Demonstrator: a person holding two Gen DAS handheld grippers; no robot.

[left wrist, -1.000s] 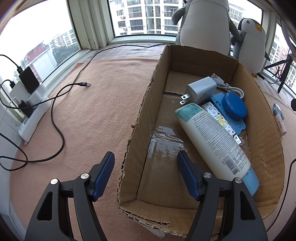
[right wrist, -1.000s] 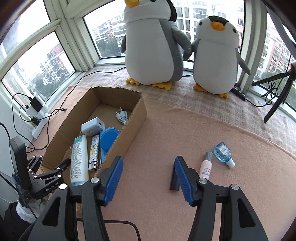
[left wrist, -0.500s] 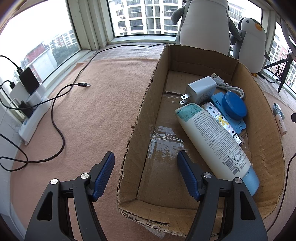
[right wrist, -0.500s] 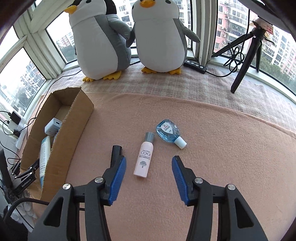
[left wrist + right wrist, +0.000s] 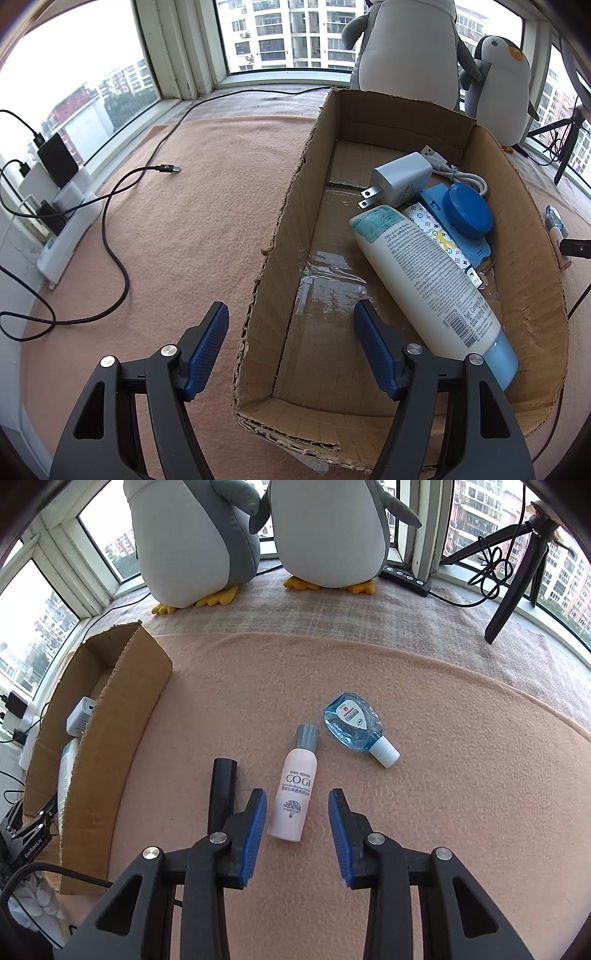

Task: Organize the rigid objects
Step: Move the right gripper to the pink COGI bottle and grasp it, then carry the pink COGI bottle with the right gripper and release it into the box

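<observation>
Your right gripper [image 5: 297,812] hangs with its jaws apart, straddling the lower end of the pink bottle [image 5: 293,797], which lies flat on the peach blanket [image 5: 461,775] with its grey cap pointing to about 12 o'clock. It looks small, light and rigid, with a smooth round body that will likely roll or squirt out of a loose pinch, so take it across the middle of the labelled barrel, not at the cap. At 1 o'clock from it lies the blue drop bottle [image 5: 349,723], near but apart; its flat faces should hold better than its narrow white cap. At 9 o'clock, just beside your left pad, lies a black tube [image 5: 221,794]; its lower end is hidden behind the finger.

Your left gripper [image 5: 291,349] is also spread wide, astride the left wall of the cardboard box [image 5: 284,221], holding nothing. You cannot read how full the lotion tube [image 5: 424,273] is, and the patterned item under it is mostly covered.
</observation>
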